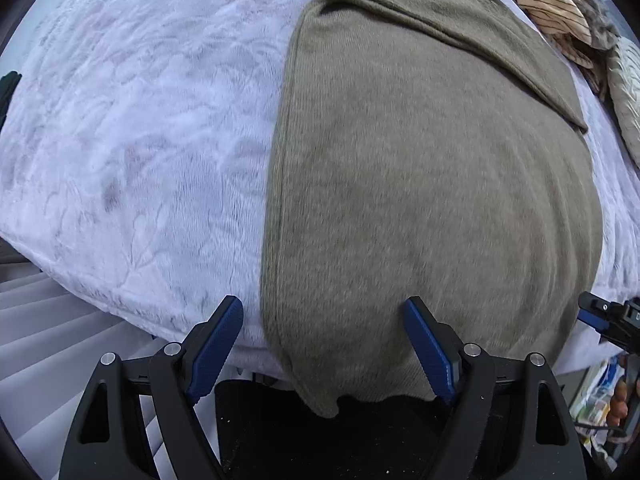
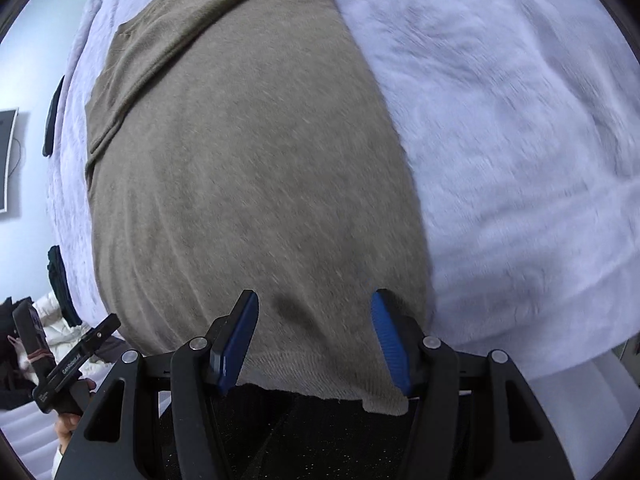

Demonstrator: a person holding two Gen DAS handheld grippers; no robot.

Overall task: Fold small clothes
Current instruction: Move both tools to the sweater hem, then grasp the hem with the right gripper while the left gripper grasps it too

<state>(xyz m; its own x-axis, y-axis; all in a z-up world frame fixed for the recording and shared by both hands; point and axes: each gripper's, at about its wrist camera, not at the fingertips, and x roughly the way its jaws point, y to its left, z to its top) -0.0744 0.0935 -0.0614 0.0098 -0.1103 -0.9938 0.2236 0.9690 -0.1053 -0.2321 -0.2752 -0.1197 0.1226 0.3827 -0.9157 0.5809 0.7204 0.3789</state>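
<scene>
An olive-brown knit sweater lies flat on a pale lavender plush blanket, its sleeve folded across the upper body. Its hem hangs over the bed's near edge. My left gripper is open, its blue pads straddling the sweater's lower left corner. In the right wrist view the same sweater fills the middle, and my right gripper is open over the lower right part of the hem. Neither gripper holds cloth.
A striped tan garment and a pale knit item lie at the blanket's far right. Dark clothes lie at the blanket's left edge. The other gripper shows at the lower left. The blanket spreads right.
</scene>
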